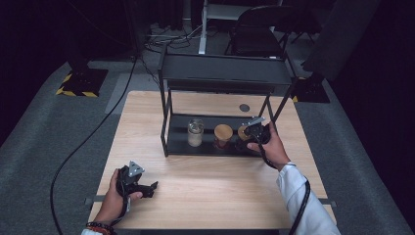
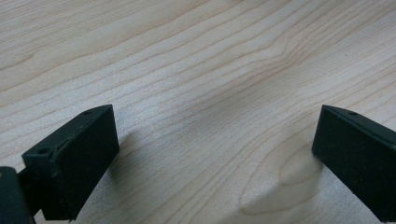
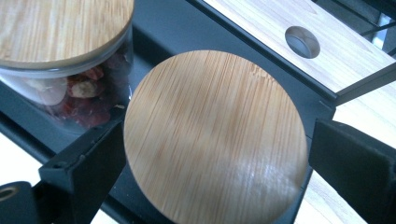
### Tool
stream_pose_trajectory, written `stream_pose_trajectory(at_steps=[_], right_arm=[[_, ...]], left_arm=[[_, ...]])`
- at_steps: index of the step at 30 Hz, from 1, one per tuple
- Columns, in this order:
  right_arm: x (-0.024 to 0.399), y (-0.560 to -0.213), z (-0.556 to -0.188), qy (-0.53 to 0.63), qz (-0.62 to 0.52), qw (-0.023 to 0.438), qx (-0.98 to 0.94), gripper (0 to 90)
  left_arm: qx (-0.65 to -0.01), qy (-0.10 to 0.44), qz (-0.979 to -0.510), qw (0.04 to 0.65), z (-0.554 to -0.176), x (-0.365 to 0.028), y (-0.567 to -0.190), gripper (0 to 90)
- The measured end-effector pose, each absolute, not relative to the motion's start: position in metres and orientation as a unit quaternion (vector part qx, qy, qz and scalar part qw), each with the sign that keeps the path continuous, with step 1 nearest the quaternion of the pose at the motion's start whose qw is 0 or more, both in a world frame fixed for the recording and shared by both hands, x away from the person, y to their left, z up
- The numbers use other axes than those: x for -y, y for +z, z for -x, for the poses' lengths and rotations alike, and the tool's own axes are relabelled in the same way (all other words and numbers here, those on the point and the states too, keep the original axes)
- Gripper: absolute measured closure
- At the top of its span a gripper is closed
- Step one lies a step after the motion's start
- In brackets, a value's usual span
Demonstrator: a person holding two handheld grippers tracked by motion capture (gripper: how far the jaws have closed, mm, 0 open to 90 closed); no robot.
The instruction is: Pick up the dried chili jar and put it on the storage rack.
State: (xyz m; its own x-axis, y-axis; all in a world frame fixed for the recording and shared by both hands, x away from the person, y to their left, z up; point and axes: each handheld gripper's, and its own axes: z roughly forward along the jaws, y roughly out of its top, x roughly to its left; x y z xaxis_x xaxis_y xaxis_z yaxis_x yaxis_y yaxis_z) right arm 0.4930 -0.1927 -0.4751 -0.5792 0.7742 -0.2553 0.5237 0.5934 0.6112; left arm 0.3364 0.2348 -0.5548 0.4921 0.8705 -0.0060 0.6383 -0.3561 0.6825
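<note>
Between tool [image 3: 212,161] pads: round bamboo lid [image 3: 215,135].

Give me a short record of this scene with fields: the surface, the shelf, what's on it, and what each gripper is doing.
surface: light wooden table
shelf: black two-level rack at the table's far side
lower level: clear jar, bamboo-lidded jar with reddish contents, right jar with bamboo lid
left gripper: open, low over bare table
right gripper: jaws either side of the right jar's lid, at most touching; grip not clear
</note>
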Motion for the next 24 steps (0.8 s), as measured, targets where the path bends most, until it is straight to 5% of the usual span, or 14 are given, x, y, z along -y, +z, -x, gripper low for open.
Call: stream_pose_trajectory(at_steps=[24], right_arm=[[0.209,-0.453,-0.459,0.287,-0.369,0.270,-0.842,3.5]], left_arm=[[-0.470,0.183,-0.803,0.318,-0.336,-0.235,-0.555,0.2]])
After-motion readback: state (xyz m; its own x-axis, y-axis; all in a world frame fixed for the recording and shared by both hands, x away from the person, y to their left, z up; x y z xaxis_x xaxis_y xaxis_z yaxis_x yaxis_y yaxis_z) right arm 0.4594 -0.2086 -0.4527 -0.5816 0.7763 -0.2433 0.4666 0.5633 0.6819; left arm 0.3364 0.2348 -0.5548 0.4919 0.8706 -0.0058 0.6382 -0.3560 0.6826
